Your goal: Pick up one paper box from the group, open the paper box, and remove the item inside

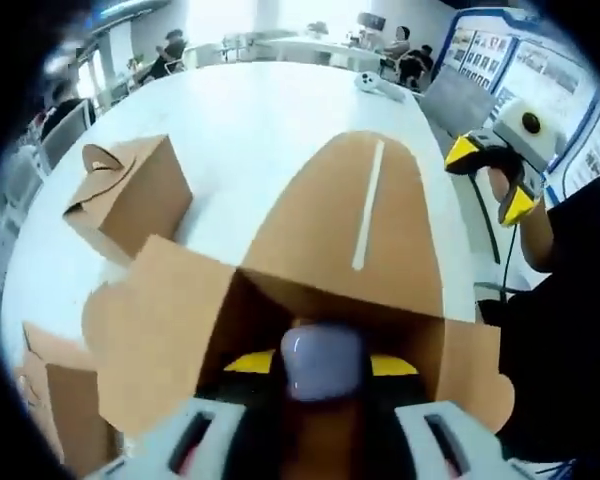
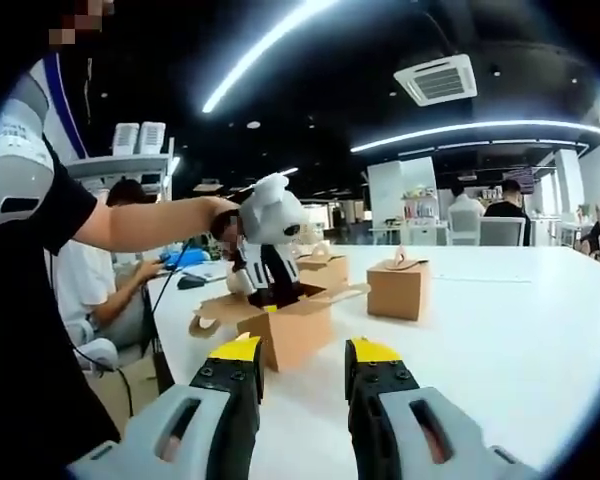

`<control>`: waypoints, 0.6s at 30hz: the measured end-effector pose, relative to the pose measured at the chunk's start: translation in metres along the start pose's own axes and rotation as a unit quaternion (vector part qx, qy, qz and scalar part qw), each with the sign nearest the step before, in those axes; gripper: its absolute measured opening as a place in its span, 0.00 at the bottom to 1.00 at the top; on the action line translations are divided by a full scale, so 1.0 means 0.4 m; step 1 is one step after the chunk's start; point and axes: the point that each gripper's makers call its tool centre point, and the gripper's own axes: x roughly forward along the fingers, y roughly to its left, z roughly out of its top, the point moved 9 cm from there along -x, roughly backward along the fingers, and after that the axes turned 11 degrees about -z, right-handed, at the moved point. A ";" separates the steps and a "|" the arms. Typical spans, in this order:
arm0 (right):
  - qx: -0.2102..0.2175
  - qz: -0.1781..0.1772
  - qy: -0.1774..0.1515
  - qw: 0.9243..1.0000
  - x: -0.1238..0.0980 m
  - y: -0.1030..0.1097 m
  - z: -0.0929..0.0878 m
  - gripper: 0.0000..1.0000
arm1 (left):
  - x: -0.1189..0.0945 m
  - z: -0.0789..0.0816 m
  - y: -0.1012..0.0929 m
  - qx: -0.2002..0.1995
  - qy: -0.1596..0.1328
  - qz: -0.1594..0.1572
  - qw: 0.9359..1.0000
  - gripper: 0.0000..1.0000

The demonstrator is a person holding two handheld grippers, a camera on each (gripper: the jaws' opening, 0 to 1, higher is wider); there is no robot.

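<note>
Paper box (image 2: 280, 325), opened with flaps spread, is sitting on the white table (image 2: 500, 330) at its left side, and the left gripper (image 2: 265, 235) is reaching down into it. In the left gripper view its yellow-tipped jaws are closing on a pale lavender item (image 1: 322, 360) inside. Two closed boxes (image 2: 398, 287) are standing further right. The right gripper (image 2: 302, 362) is hovering nearer, jaws slightly parted, holding nothing.

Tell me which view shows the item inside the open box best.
The left gripper view: the pale purple item sits close up between the left claw tips inside the open box. In the right gripper view the box's walls and the left claw hide it.
</note>
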 end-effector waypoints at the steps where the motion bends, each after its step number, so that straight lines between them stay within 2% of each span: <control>1: 0.000 0.000 0.000 1.000 0.001 0.000 0.000 0.33 | -0.008 0.003 0.002 -0.001 -0.007 0.007 1.000 0.34; 9: -0.005 0.001 -0.004 1.000 0.005 0.005 0.015 0.33 | -0.056 0.006 -0.011 0.004 -0.052 0.016 0.999 0.34; 12: -0.005 0.003 -0.003 1.000 0.007 0.008 0.015 0.33 | -0.076 -0.002 -0.015 0.001 -0.086 0.020 0.996 0.34; 13: -0.005 0.003 -0.003 1.000 0.009 0.009 0.014 0.33 | -0.083 -0.006 -0.017 -0.001 -0.099 0.025 0.995 0.34; 15: -0.005 0.005 -0.001 1.000 0.012 0.011 0.012 0.33 | -0.098 -0.009 -0.021 -0.005 -0.143 0.048 0.989 0.34; 18: -0.005 0.008 -0.001 1.000 0.020 0.014 0.011 0.33 | -0.111 -0.018 -0.040 0.000 -0.176 0.067 0.982 0.34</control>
